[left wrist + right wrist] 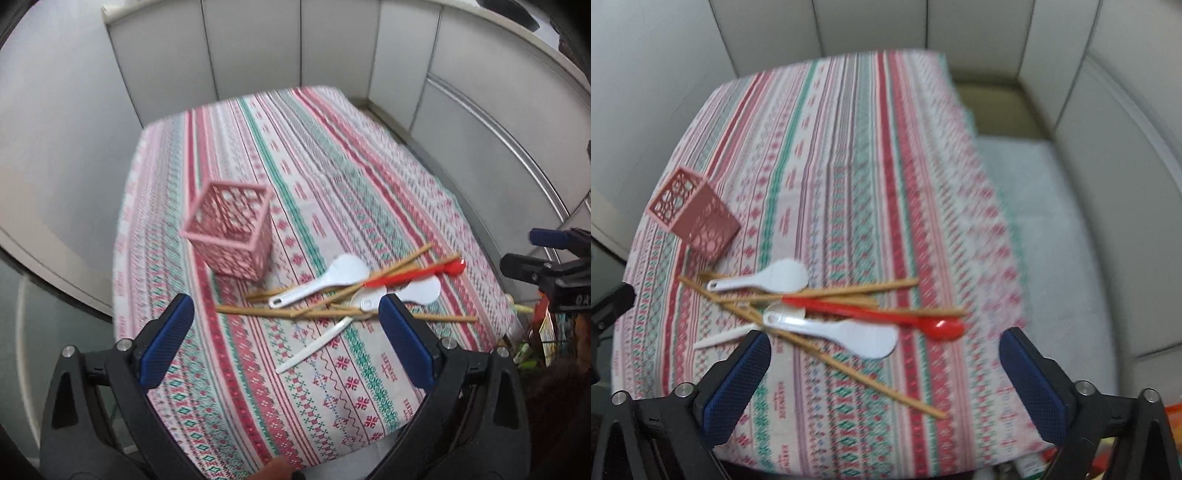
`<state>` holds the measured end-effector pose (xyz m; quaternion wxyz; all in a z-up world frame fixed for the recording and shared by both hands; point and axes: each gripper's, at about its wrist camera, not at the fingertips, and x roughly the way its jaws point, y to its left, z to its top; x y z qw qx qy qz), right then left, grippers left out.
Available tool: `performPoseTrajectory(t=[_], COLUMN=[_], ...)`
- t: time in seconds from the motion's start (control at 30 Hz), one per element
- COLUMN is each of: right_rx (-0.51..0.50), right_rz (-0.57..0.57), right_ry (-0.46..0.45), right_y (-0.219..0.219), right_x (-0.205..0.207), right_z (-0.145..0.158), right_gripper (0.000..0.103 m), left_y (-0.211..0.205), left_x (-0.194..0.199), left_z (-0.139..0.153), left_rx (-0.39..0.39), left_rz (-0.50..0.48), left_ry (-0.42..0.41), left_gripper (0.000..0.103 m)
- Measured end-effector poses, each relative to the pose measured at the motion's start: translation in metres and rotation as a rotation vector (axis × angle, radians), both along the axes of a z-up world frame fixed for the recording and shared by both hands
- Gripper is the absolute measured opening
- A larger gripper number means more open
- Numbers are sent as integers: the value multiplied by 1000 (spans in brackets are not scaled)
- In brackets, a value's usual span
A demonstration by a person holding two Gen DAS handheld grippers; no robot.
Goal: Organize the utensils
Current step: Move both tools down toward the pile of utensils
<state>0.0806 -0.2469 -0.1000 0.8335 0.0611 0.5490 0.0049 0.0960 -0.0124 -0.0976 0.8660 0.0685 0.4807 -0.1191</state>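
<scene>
A pink lattice utensil holder [231,230] stands upright on the striped tablecloth [332,155]; it also shows at the left in the right wrist view [694,218]. Beside it lies a pile: two white rice paddles [325,280] [842,332], a red spoon [417,275] [886,314], several wooden chopsticks [295,314] [871,376] and a thin white stick [314,349]. My left gripper [286,314] is open above the near side of the pile. My right gripper [884,349] is open above the pile too, and holds nothing.
White cabinet panels [258,48] stand behind the table. To the table's right there is a grey-white padded surface [1052,229]. The right gripper [546,269] shows at the right edge of the left wrist view. Colourful clutter [543,332] sits beyond the table's right edge.
</scene>
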Motion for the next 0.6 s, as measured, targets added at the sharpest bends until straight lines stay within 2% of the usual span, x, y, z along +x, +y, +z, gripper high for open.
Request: performPoseTrajectory(t=[0.1,0.2,0.27,0.37,0.53,0.6], right_rx=[55,116,102,76,51,27], right_rz=[2,12,38,78,61,53], right_ry=[56,114,144,165,175,176], right_y=[-7,-11,-8,-3,-12,-17], right_x=[5,9,10,13,15,14], right_z=[-29,-55,-67,-78,-85,-83], right_gripper=[89,81,76,75,75,75], left_y=[0,0,-1,-12,-44,-57], left_x=[5,7,7,4,-2,-4], left_z=[-20,-34,-43,-56,-77,-83], left_rx=[0,2,1,16,101,125], left_rz=[-44,-102,-148,-249,-450,-527], left_ry=[55,111,130,140,136,131], left_gripper=[99,89,85,68,32,26])
